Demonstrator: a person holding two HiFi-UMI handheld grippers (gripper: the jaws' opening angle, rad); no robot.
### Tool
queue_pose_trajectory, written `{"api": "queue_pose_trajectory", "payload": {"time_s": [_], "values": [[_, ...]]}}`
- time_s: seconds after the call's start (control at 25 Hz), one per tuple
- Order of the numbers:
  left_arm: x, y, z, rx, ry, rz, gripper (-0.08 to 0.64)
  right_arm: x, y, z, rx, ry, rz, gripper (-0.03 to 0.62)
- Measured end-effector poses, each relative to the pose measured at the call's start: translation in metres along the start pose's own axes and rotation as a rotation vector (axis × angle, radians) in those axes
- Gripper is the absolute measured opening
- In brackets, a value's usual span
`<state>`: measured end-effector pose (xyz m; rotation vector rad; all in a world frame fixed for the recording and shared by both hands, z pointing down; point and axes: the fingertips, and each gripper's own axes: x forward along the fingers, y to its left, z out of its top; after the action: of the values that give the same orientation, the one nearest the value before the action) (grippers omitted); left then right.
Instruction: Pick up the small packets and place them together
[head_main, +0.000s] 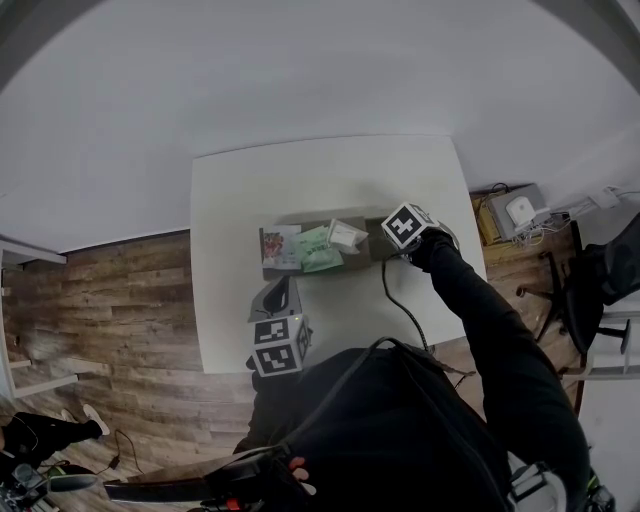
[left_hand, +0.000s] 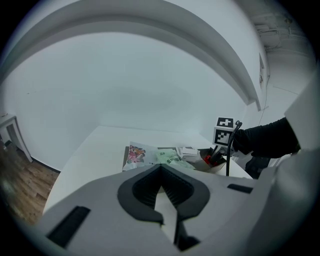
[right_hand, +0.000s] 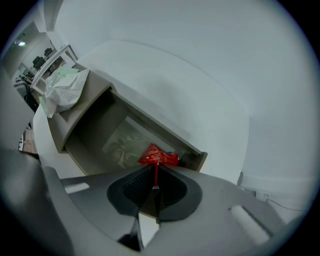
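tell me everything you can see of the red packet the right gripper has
The red packet is a small, flat, glossy sachet, slightly crumpled, with pale print too small to read. One thin edge is pinched between the shut jaws of the right gripper, and the wider part sticks out past their tips. It sits over the open brown cardboard box, near its far end. Whether it touches the box cannot be told.

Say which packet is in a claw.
The red packet, pinched in the right claw; the green packets and white packet lie loose.

Red packet (right_hand: 159, 156) part-hidden in R gripper (right_hand: 155, 174)
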<state>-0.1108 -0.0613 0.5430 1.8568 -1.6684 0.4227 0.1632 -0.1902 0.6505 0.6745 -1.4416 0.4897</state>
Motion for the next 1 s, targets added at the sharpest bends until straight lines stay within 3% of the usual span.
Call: {"api": "queue_pose_trajectory", "payload": {"time_s": [0.4,0.68,0.84,1.0], "values": [[0.001,-0.002,0.0,0.006,0.001,-0.009,0.0,-0.028,0.006,-0.001,0.03,-0.135,0.133,0.021],[-0.001,-0.004,0.005,0.013,-0.005,-0.012,0.0,-0.069,-0.003,0.004,0.01,-0.242,0.1,0.021],[-0.002,-0.007,0.006,0.017,-0.005,-0.019,0.0,-0.098,0.005,0.023,-0.035,-0.34,0.1,0.021],[-0.001,-0.008,0.007,0.018,-0.013,-0.02,0.0,-0.12,0.032,0.042,-0.169,-0.41,0.122,0.021]]}}
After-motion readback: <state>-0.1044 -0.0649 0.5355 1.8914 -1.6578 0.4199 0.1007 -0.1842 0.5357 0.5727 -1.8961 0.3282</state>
